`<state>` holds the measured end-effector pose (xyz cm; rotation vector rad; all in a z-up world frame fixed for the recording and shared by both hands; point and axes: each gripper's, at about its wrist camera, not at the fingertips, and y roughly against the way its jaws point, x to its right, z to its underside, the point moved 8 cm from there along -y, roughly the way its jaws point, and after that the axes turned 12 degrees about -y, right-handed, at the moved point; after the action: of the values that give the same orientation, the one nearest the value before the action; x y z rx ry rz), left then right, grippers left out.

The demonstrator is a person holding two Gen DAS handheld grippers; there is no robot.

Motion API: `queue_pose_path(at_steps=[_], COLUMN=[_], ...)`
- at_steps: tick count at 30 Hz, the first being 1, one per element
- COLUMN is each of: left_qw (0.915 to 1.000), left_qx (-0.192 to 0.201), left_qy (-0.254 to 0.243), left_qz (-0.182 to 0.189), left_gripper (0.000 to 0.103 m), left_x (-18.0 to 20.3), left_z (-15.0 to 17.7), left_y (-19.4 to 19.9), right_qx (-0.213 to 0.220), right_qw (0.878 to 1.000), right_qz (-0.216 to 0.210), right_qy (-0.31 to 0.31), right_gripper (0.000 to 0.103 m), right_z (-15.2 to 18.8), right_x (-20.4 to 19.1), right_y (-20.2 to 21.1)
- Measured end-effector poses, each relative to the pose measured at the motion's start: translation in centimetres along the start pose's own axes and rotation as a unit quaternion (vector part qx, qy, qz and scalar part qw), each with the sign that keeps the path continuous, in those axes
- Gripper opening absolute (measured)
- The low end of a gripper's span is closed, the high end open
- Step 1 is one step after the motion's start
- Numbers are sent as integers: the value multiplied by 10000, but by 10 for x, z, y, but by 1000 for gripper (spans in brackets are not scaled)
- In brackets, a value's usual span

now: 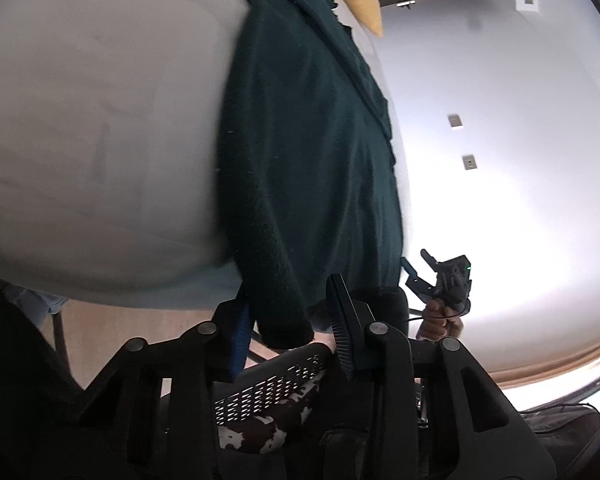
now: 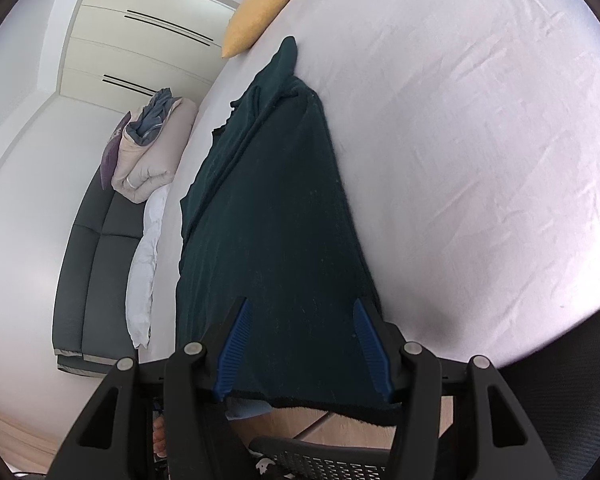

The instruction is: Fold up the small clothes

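Observation:
A dark green knit garment (image 1: 308, 152) lies stretched out on the white bed sheet (image 1: 100, 120), its near hem hanging over the bed edge. My left gripper (image 1: 288, 332) is open, its jaws on either side of the garment's hanging corner. The right gripper shows in the left wrist view (image 1: 440, 280), held by a hand to the right of the garment. In the right wrist view the garment (image 2: 276, 220) runs away from me across the sheet (image 2: 480, 140). My right gripper (image 2: 304, 344) is open, its blue pads (image 2: 232, 352) either side of the near hem.
A yellow pillow (image 2: 260, 12) lies at the far end of the bed. A folded beige duvet (image 2: 152, 152) and white bedding (image 2: 144, 264) sit on a dark sofa (image 2: 96, 256) to the left. A perforated black chair back (image 1: 272, 384) is below the grippers.

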<state>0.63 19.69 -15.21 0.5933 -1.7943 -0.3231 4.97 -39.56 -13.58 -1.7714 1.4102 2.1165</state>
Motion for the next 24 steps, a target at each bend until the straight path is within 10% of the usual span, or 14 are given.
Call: queue_pose_path(at_steps=[7,24], left_qw=[9994,9985], left_qx=[327,521], left_qy=[76,77], left_qz=[50,124], left_gripper=[12,7], left_x=[-2,0], left_z=[-12,-17], left_y=[11,14], right_qx=[10,-799], right_qw=[9996,9931], right_qz=[275,829], right_qy=[-7,-223], right_gripper=[57,44], right_z=[1,32], right_x=[9,36], right_y=[10,-6])
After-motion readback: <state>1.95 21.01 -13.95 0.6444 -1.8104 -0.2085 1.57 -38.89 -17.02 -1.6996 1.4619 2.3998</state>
